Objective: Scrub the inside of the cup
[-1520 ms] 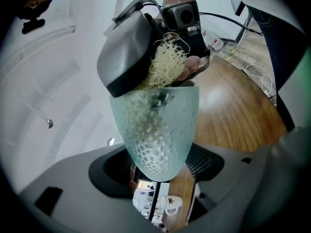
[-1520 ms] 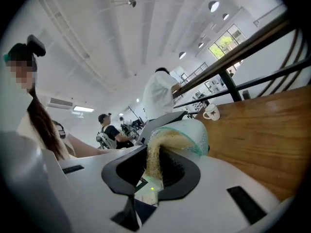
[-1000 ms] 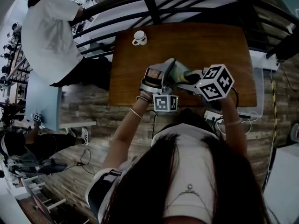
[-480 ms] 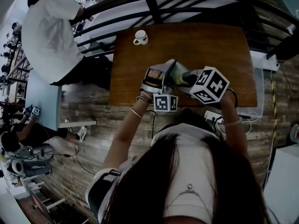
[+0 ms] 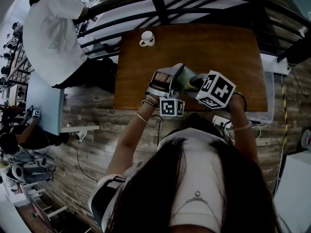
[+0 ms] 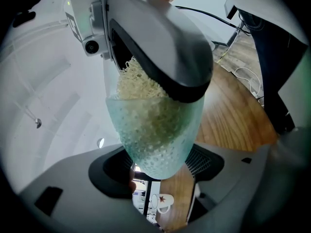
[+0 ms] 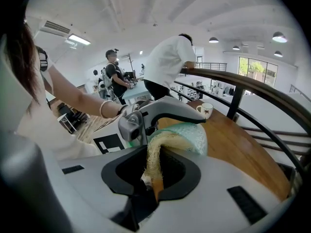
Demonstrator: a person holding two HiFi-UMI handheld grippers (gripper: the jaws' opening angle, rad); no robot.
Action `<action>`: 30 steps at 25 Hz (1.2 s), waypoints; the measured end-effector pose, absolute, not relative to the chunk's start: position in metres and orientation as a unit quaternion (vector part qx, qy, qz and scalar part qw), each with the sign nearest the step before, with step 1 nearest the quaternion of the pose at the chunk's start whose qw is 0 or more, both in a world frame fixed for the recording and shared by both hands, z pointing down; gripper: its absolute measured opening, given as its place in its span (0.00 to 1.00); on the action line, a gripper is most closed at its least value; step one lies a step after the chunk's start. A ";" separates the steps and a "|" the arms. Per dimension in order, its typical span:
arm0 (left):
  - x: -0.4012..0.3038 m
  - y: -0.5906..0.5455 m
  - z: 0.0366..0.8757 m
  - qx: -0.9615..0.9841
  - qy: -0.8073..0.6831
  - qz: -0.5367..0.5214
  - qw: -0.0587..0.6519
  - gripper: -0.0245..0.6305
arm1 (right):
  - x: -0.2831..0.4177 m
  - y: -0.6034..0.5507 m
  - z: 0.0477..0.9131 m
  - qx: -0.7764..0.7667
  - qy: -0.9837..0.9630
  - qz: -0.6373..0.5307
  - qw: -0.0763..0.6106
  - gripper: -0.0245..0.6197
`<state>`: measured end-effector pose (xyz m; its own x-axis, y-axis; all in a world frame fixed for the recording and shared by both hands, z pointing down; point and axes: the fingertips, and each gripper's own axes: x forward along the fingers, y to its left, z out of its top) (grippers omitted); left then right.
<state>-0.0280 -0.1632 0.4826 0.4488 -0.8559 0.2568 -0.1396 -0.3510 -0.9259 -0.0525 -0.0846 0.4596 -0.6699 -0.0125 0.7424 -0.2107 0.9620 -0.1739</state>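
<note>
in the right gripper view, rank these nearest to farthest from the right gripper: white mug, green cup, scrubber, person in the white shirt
1. scrubber, clamped in the right gripper itself.
2. green cup, just ahead, around the scrubber's far end.
3. white mug, far end of the table.
4. person in the white shirt, beyond the table, at the railing.

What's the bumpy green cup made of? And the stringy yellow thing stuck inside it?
The cup looks like frosted pale-green glass, maybe plastic: light glows through it and little bumps cover it. The scrubber looks like dried loofah or plant fibre: pale yellow, matte, tangled strings.
</note>
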 end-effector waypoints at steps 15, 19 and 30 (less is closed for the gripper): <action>-0.028 -0.169 0.475 -0.720 0.362 -0.384 0.451 0.56 | -0.053 -0.091 0.452 0.063 -0.924 0.195 0.323 0.17; -0.027 -0.170 0.476 -0.724 0.368 -0.377 0.445 0.56 | -0.052 -0.093 0.447 0.061 -0.929 0.229 0.285 0.17; -0.024 -0.175 0.468 -0.724 0.379 -0.367 0.444 0.56 | -0.049 -0.104 0.431 0.066 -0.931 0.312 0.181 0.17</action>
